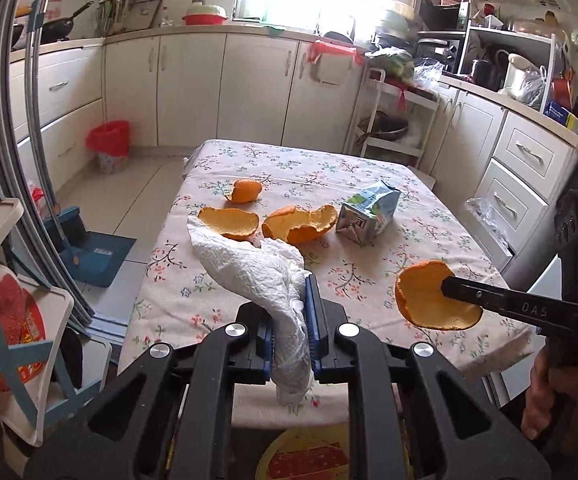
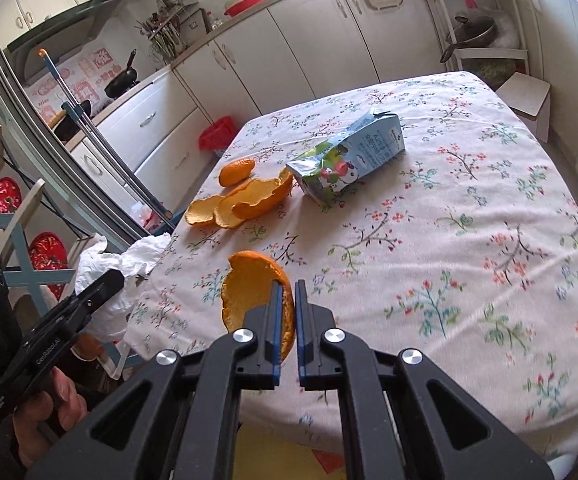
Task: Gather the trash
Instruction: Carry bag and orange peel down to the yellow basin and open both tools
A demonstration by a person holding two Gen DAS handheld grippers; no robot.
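My left gripper (image 1: 291, 304) is shut on a crumpled white paper towel (image 1: 249, 264), lifted above the near edge of the floral tablecloth (image 1: 369, 168). My right gripper (image 2: 287, 286) is shut on a cupped piece of orange peel (image 2: 249, 284), also held off the cloth. In the left wrist view, the right gripper (image 1: 447, 286) and its peel (image 1: 425, 296) show at the right. Left of the table in the right wrist view are the left gripper (image 2: 109, 280) and the towel (image 2: 101, 260). Three more peels (image 1: 231, 222) (image 1: 301, 226) (image 1: 245, 191) and a crushed drink carton (image 1: 369, 212) lie mid-table.
A bin with a red liner (image 1: 109, 144) stands on the floor by the far cabinets. A blue dustpan and broom (image 1: 97, 252) rest left of the table, beside a shelf rack (image 1: 17, 320). Cabinets and drawers (image 1: 521, 184) line the right side. Below the table's near edge is a yellow object (image 1: 305, 452).
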